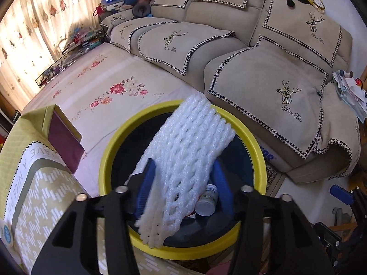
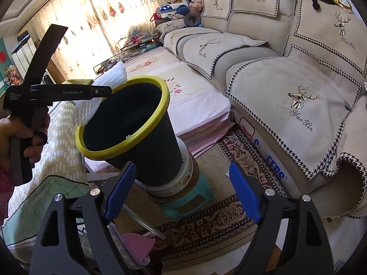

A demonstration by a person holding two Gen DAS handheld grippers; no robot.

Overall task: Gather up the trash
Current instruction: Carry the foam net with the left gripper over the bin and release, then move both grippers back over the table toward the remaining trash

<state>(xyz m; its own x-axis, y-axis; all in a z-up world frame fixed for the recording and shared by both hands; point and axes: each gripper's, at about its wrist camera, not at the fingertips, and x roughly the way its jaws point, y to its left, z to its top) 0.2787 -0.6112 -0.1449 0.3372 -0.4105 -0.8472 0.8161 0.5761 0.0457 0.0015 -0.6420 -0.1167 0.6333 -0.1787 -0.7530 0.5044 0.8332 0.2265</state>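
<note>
A white foam fruit net [image 1: 183,155] lies slanted over the mouth of a black bin with a yellow rim [image 1: 110,160]. Its lower end hangs over the near rim. My left gripper [image 1: 183,162] is above the bin, jaws open around the net; the left blue pad touches it, the right pad stands apart. A small white bottle [image 1: 207,200] lies inside the bin. In the right wrist view the net [image 2: 114,75] rests on the bin's far rim [image 2: 123,144], and a hand [image 2: 23,137] holds the left gripper's handle. My right gripper [image 2: 183,166] stands open and empty, short of the bin.
The bin stands on a round tin atop a teal stool [image 2: 195,201] on a patterned rug [image 2: 218,224]. A beige sofa [image 2: 286,80] fills the right. A floral-covered low table [image 1: 110,91] is behind the bin; patterned cushions [image 1: 45,194] are at the left.
</note>
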